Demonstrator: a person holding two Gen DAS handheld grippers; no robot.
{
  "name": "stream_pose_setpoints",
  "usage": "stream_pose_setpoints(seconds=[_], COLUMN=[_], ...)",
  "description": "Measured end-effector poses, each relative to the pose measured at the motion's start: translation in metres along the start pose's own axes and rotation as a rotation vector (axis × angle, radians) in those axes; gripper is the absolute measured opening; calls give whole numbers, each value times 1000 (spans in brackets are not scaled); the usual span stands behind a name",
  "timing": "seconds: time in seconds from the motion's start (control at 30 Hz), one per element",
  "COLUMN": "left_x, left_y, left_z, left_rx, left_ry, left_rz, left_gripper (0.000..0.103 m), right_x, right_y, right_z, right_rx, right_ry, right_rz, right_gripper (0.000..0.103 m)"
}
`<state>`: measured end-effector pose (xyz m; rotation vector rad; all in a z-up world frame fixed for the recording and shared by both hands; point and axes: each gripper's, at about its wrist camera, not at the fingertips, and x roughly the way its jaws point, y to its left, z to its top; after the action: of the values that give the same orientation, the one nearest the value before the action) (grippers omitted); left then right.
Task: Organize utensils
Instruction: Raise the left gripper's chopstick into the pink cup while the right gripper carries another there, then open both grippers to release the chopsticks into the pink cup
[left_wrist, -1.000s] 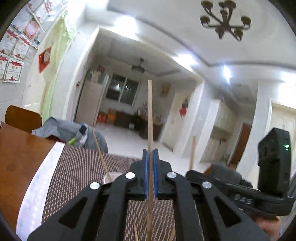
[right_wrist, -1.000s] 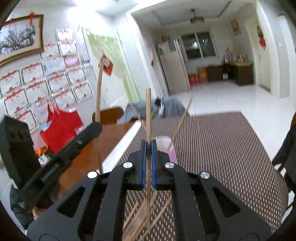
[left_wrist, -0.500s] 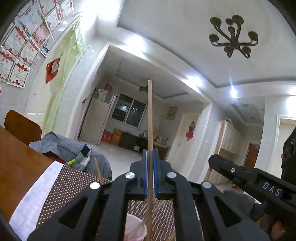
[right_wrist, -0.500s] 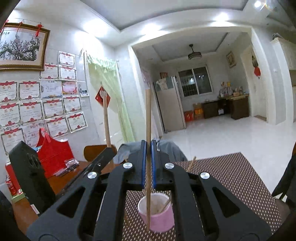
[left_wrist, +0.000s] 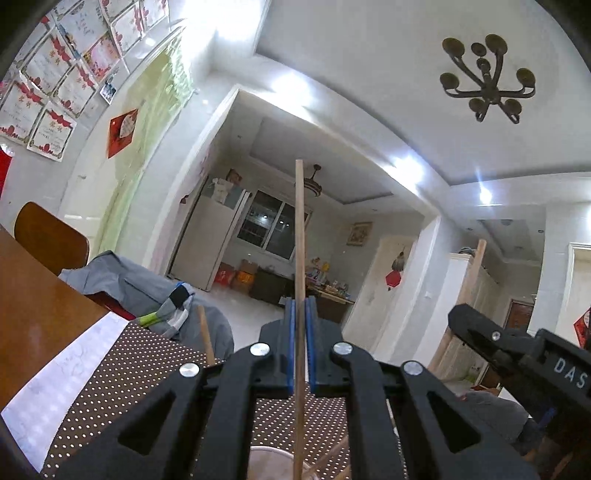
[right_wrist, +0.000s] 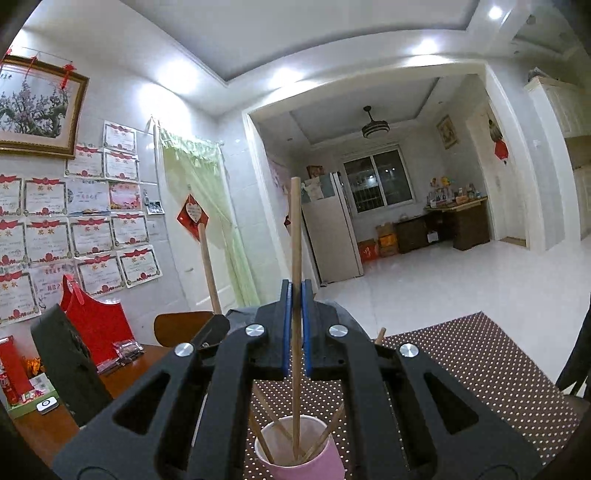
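While my right claw (right_wrist: 294, 326) is clenched on an upright chopstick (right_wrist: 295, 258), the stick's lower end reaches down into the pink cup (right_wrist: 306, 461) directly beneath the claw, where several other chopsticks (right_wrist: 325, 432) lean against the rim. My left claw (left_wrist: 300, 345) is likewise clenched on its own upright chopstick (left_wrist: 299, 240), and the cup's rim (left_wrist: 269, 452) shows just below it. The two claws crowd each other: the right one juts in at my left claw's right side (left_wrist: 517, 350), and the left one sits close on my right claw's left (right_wrist: 66, 358). The cup stands on a brown dotted mat (right_wrist: 480, 369) on the table (left_wrist: 37, 314). Left of the claws lie a red bag (right_wrist: 96, 325) and small packets; ahead, a chair (left_wrist: 48, 236) and a grey garment (left_wrist: 140, 288) line the table's far edge. To the right the mat is bare up to its edge.
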<state>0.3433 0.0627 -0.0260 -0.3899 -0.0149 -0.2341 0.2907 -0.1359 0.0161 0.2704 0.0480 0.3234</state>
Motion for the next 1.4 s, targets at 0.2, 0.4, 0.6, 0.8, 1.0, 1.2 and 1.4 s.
stream_pose_setpoints(seconds=[0.2,0.4,0.6,0.8,1.0,1.2,1.4], left_x=[5,10,4,-3,-24,-42,-41], left_y=[-4,-1,-1,-1,-9,-8,-10], left_z=[-9,-16,-14,-13,3,13,14], left_rx=[62,67,75,77,109,118,193], left_ry=[-3,47,71,118,140,178,199], left_rz=[13,34,42,74,127,190,257], left_gripper=[6,6,8,23,38,47,48], right_x=[10,17,16,16,18,19,19], right_y=[-4,-4,-6,-4,-4,2,5], right_z=[-8,-12,-11,-13,-14,-15,-16], right_rx=[0,-10,3,4,13,2,-12], right_ry=[33,68,81,99,126,150,162], right_rz=[-8,-24,-21,-7,-4,0,-8], right_gripper=[6,6,6,6,6,6,6])
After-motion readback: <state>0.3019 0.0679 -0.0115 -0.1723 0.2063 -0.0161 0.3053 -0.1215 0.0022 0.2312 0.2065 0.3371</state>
